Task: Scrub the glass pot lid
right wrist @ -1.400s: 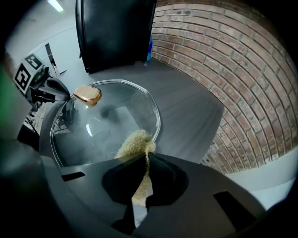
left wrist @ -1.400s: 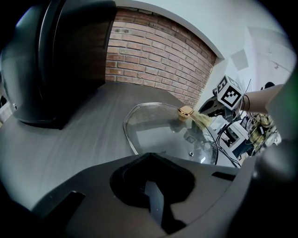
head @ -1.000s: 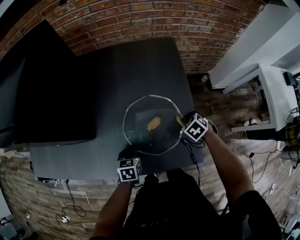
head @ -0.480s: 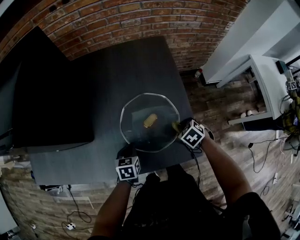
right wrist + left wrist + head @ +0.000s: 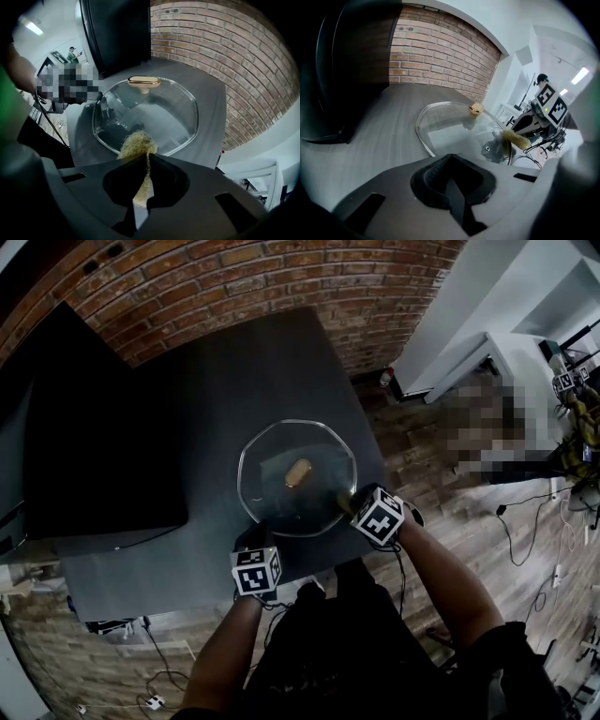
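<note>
Right gripper [image 5: 352, 506] has slid nearer along the glass pot lid [image 5: 319, 451], clenching a scrubber [image 5: 136, 141]; left gripper [image 5: 258, 540] closed at its rim.

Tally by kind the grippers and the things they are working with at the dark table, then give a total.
glass pot lid: 1
scrubbing pad: 1
gripper: 2 (left gripper, right gripper)
Total: 4
</note>
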Available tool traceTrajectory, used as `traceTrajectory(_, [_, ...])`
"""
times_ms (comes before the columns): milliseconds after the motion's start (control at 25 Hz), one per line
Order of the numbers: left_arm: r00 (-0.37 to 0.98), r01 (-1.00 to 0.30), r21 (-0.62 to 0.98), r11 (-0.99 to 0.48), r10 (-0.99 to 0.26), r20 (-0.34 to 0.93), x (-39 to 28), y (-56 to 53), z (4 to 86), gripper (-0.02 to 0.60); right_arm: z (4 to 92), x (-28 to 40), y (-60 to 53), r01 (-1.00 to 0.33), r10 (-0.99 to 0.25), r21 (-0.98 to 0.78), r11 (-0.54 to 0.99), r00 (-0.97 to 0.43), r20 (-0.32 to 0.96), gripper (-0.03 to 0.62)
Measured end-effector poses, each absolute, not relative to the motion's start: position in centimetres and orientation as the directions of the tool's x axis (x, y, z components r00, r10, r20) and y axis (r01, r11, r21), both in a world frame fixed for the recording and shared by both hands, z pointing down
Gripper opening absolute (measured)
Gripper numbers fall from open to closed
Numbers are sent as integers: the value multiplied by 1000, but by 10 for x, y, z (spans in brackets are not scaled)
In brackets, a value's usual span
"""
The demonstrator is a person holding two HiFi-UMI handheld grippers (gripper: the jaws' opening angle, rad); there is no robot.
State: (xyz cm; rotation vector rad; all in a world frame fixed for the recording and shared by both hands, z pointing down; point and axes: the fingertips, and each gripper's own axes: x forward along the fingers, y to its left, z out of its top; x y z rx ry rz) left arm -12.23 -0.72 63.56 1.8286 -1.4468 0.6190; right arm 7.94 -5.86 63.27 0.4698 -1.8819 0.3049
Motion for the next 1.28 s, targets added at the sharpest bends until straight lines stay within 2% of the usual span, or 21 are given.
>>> traceTrajectory(280, [284, -958, 241, -153, -615, 736, -121, -7, 635, 32, 632, 50, -28, -454, -125, -51, 889, -349, 929, 25])
traceTrajectory(800, [312, -950, 261, -174, -616, 723, -119, -9, 635, 32, 630, -22, 8, -364, -57, -104, 926, -406, 912, 25])
traceTrajectory(1280, [325, -945, 271, -183, -613, 720, -118, -8, 636, 32, 631, -83, 10, -382, -69, -128, 915, -462, 884, 25])
